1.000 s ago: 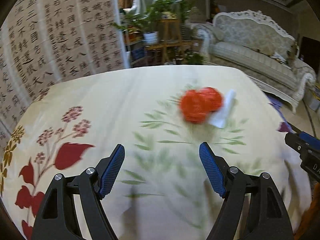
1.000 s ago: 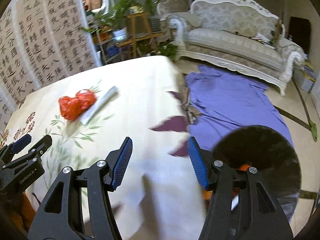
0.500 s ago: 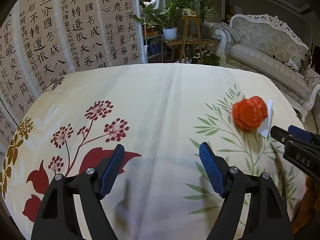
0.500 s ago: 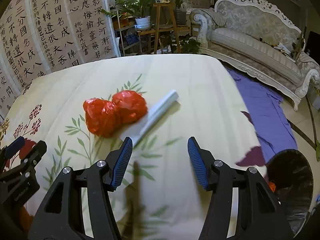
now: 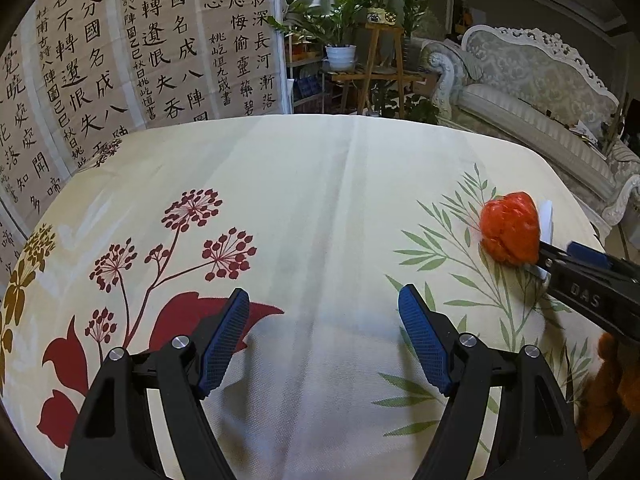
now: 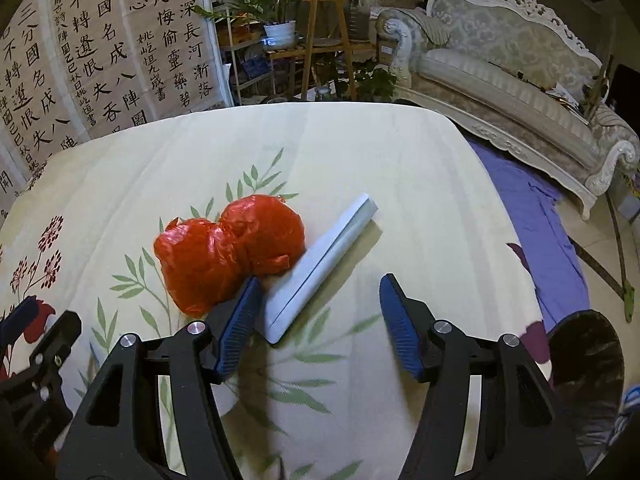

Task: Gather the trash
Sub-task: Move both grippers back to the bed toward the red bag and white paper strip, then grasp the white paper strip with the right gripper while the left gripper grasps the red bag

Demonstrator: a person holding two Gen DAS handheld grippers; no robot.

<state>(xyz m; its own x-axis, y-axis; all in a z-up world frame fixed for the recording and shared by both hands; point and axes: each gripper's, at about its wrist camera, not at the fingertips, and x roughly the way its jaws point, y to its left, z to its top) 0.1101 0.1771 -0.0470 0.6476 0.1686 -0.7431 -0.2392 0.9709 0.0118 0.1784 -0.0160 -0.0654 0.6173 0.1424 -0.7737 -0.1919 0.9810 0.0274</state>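
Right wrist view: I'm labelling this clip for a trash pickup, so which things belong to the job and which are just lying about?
Job:
- red bag, crumpled on the tablecloth
- white box, beside the bag
- black bin, on the floor
- right gripper, open over the box
- left gripper, open

Lying about:
- sofa
- potted plant
- purple cloth

Cream floral cloth-covered table, red crumpled plastic bags resting on it, pale flat box touching the bags' right side
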